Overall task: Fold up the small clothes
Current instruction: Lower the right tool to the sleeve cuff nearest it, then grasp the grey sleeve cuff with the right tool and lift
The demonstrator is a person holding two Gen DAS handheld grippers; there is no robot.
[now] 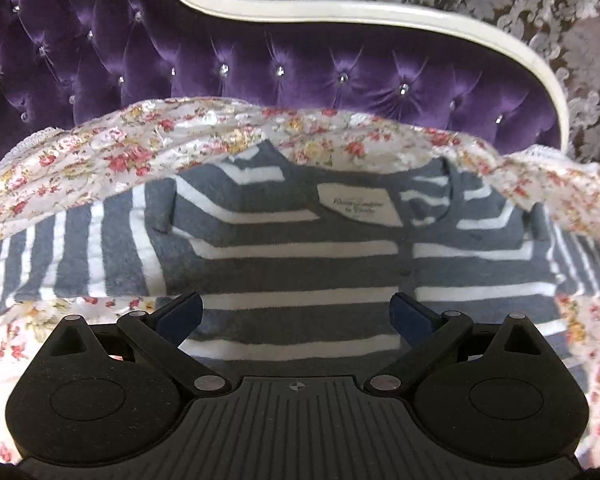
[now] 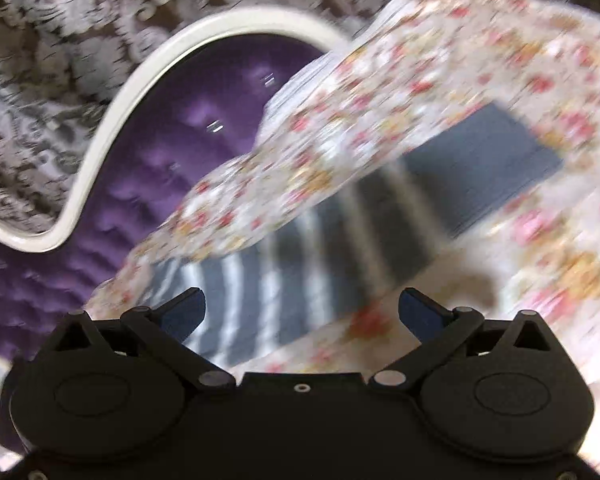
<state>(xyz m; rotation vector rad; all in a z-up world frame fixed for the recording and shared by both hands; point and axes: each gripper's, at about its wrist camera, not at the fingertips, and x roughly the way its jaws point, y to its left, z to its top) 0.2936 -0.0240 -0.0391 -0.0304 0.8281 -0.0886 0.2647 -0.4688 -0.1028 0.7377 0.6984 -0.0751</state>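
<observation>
A grey and white striped cardigan lies flat on a floral bedsheet, neck label up, one sleeve spread out to the left. My left gripper is open and empty, hovering over the cardigan's lower body. In the blurred right wrist view the same striped cardigan lies below and ahead. My right gripper is open and empty above its edge, over the sheet.
A purple tufted headboard with a white curved frame stands behind the bed. It also shows in the right wrist view. Patterned damask wallpaper lies behind it. The sheet bunches up in a ridge beyond the collar.
</observation>
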